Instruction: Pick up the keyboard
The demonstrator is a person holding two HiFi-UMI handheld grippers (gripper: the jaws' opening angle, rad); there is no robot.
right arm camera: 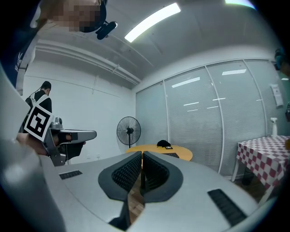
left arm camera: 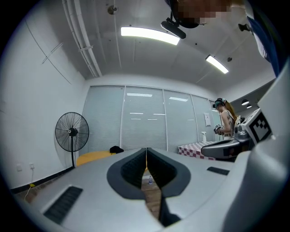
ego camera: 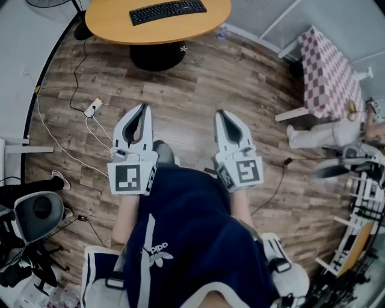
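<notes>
The black keyboard (ego camera: 168, 11) lies on a round wooden table (ego camera: 108, 29) at the top of the head view, well beyond both grippers. My left gripper (ego camera: 144, 107) and right gripper (ego camera: 220, 113) are held side by side over the wooden floor, pointing toward the table, both shut with nothing between the jaws. In the right gripper view the shut gripper (right arm camera: 142, 156) points at the table (right arm camera: 183, 154), where the keyboard (right arm camera: 173, 155) shows as a dark strip. The left gripper view shows its gripper (left arm camera: 146, 152) shut, with the table's edge (left arm camera: 93, 157) to its left.
A power strip (ego camera: 93, 107) and cables trail across the floor at left. A checked-cloth table (ego camera: 328, 72) stands at the right, with a person (ego camera: 325, 133) near it. A standing fan (left arm camera: 71, 132) is beside the round table. Equipment (ego camera: 36, 210) crowds the lower left.
</notes>
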